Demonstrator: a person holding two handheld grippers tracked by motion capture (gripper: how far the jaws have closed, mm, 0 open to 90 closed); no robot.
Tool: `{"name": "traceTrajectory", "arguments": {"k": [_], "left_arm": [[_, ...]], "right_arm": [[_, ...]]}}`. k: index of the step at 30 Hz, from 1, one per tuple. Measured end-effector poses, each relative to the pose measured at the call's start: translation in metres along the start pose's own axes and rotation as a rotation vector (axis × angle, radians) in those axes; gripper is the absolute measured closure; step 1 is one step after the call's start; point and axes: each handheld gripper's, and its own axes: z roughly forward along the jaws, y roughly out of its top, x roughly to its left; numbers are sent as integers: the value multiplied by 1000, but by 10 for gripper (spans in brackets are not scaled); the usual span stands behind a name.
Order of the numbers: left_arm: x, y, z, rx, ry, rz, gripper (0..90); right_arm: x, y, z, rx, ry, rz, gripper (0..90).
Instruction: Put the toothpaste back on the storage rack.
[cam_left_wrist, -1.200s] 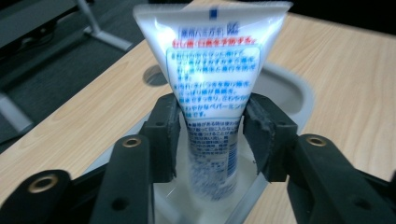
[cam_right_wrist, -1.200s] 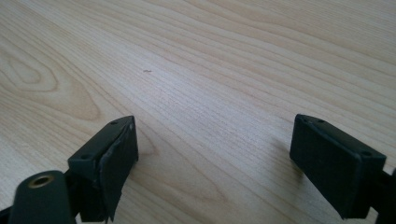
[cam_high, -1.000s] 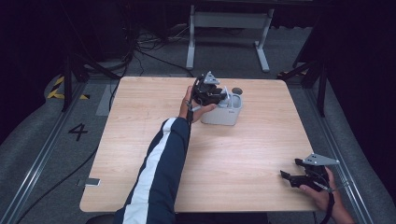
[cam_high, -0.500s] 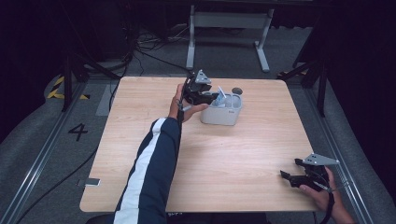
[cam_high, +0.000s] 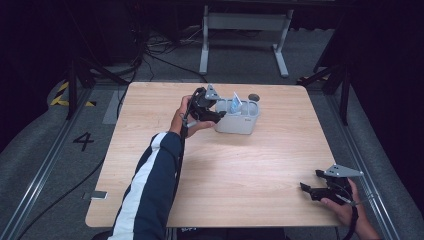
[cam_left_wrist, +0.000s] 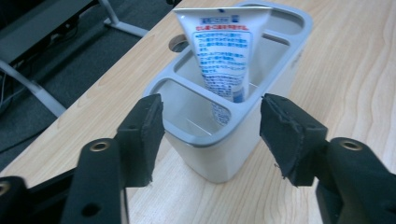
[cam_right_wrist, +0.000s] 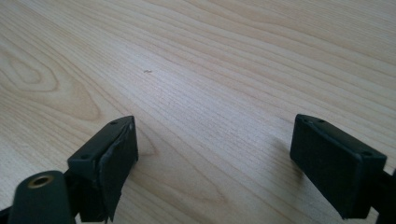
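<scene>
A grey-and-white compartment caddy (cam_high: 237, 119) stands on the far half of the wooden table (cam_high: 235, 170), and every other place here is told from it. A white squeeze tube (cam_left_wrist: 223, 51) with blue print stands in the caddy's middle compartment, its crimped end up and leaning slightly toward the far rim; the nearest compartment in the left gripper view looks bare inside. The left gripper (cam_high: 212, 114) hangs just beside the caddy's left end, its jaws spread wide and holding nothing: in the left gripper view the two black pads (cam_left_wrist: 144, 135) stand to either side of the caddy's near end, short of touching its wall. The arm behind it wears a dark sleeve (cam_high: 150, 195) with a white stripe. A small dark round object (cam_high: 254, 97) lies just beyond the caddy's right far corner; what it is cannot be told. The right gripper (cam_high: 312, 192) sits well apart from the caddy, near the table's front right corner, held low over the bare wood with its jaws parted wide and nothing between them, as the right gripper view shows.
</scene>
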Motion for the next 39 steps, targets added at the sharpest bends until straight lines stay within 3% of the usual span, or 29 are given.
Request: {"name": "traceTrajectory", "arguments": {"k": [9,12,17,20,22,39], "left_arm": [[-19,-10,-5,67,-16,64,323],[-23,-14,-7,107,34,69,278],[-25,-24,-17,103,31,68,259],[-27,-31,-19,144,62,62,241],[-28,-36,-22,164,60,69,218],[-38,-66,-53,206,92,128,217]], "right_arm": [[0,0,0,0,0,0,154],[0,0,0,0,0,0,154],[0,0,0,0,0,0,154],[0,0,0,0,0,0,154],[0,0,0,0,0,0,154],[0,0,0,0,-2,2,155]]}}
